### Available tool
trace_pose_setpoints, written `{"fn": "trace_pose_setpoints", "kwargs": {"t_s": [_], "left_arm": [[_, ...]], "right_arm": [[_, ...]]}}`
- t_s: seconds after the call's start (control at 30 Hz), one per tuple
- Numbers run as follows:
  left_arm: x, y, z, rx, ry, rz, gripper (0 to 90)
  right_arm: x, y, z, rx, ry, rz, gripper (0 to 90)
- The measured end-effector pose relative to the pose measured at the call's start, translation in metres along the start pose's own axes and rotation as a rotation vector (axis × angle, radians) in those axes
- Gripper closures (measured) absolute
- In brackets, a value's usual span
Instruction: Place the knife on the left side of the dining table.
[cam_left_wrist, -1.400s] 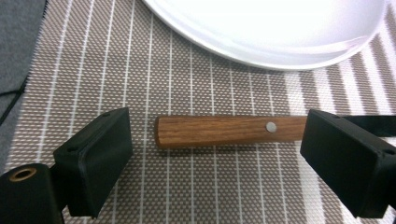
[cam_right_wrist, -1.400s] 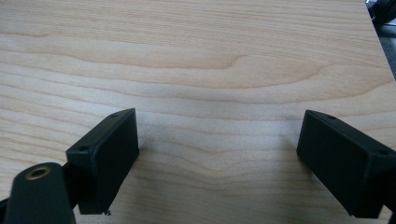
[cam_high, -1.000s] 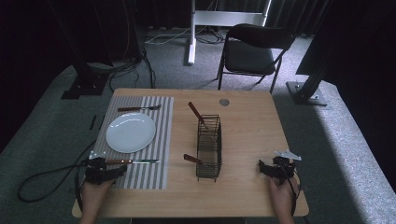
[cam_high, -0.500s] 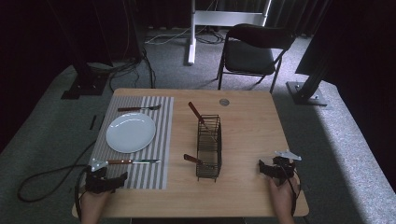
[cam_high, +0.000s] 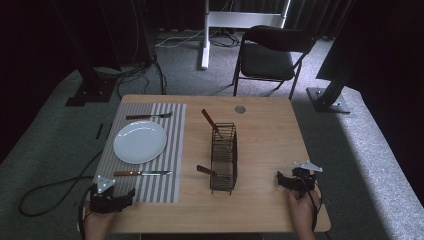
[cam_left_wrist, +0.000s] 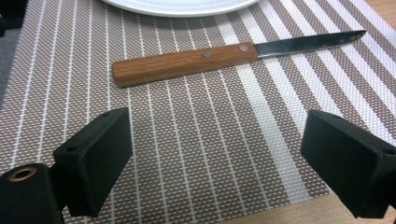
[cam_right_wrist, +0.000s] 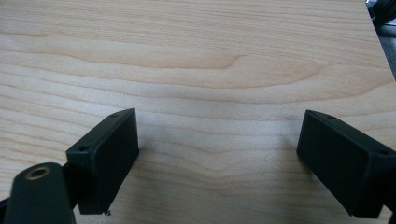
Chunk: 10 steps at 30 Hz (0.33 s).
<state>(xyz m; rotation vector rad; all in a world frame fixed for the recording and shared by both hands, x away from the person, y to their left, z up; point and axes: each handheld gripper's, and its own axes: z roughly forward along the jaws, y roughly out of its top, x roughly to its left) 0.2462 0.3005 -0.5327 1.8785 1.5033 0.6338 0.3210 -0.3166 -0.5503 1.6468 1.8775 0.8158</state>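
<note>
High view: the left gripper (cam_high: 111, 199) rests at the lower left of the frame on the surface (cam_high: 260, 150), near the striped placemat (cam_high: 150, 175); the right gripper (cam_high: 295, 181) sits at lower right. The knife (cam_high: 142, 173) lies just below the plate (cam_high: 140, 141).

Left gripper view: jaws wide, the knife (cam_left_wrist: 187, 63) across the upper frame. Likely next: centre on the wooden handle, low and level.

Right gripper view: jaws wide over bare wood.

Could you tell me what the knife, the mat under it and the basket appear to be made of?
Knife: brown wooden handle with grain and two metal rivets, shiny steel-looking blade. Mat: woven, probably vinyl or fabric, a fine mesh texture in brown and white stripes. Basket: thin dark metal wire, an open grid.
</note>
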Motion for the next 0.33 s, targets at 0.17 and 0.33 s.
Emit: {"fn": "trace_pose_setpoints", "kwargs": {"t_s": [0.17,0.33], "left_arm": [[0.002,-0.0025,0.0001,-0.004,0.017,-0.006,9.3],[0.0053,-0.0046,0.0015,-0.002,0.003,-0.032,9.3]], "right_arm": [[0.0,0.0,0.0,0.0,0.0,0.0,12.0],[0.0,0.0001,0.0,0.0,0.0,0.0,12.0]]}}
